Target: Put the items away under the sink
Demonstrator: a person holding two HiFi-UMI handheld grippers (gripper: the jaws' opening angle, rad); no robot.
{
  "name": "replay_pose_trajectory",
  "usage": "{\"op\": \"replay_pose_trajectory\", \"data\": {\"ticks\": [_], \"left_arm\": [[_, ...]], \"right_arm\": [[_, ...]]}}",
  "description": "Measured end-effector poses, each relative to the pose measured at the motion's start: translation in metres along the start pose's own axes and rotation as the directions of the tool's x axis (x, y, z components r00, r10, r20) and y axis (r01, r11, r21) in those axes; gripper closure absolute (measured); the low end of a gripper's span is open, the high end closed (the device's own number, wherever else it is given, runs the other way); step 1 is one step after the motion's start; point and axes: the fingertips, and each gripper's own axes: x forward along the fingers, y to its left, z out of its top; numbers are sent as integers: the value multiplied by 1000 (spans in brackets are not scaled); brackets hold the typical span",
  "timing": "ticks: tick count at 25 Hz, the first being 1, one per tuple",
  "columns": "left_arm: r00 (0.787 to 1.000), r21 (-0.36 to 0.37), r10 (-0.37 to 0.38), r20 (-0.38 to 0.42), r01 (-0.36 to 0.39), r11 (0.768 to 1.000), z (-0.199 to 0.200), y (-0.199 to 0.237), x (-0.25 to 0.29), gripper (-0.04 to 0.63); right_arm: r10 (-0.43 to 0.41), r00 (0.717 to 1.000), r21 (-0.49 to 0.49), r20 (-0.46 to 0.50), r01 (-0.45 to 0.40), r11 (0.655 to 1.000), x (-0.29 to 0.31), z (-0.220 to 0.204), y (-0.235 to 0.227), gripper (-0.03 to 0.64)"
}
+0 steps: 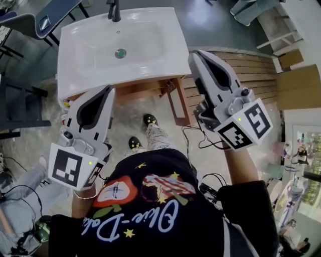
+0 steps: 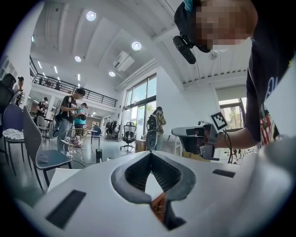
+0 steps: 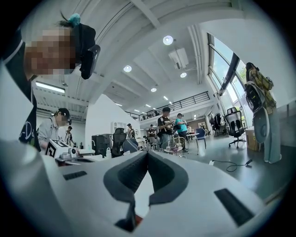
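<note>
While the person stands before the white sink point(image 1: 145, 30), the left gripper point(image 1: 108, 90) and the right gripper point(image 1: 193, 53) are both level, each with jaws closed together and holding nothing. Under the sink is the wooden cabinet point(image 1: 145, 90), near both grippers.

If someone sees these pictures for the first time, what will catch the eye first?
First comes the white sink at the top of the head view, with a black faucet at its far edge and a wooden cabinet below it. Next come the left tool and the right tool, held out before the person and pointing toward the sink, both shut and empty.
</note>
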Motion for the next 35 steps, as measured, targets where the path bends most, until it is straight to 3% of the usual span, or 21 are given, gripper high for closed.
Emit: {"op": "replay_pose_trajectory", "data": {"ticks": [35], "left_arm": [[997,12,74,27,-74,997,7,-6,-29,586]], "right_arm": [[86,996,24,30,-87,996,10,-6,59,611]]}}
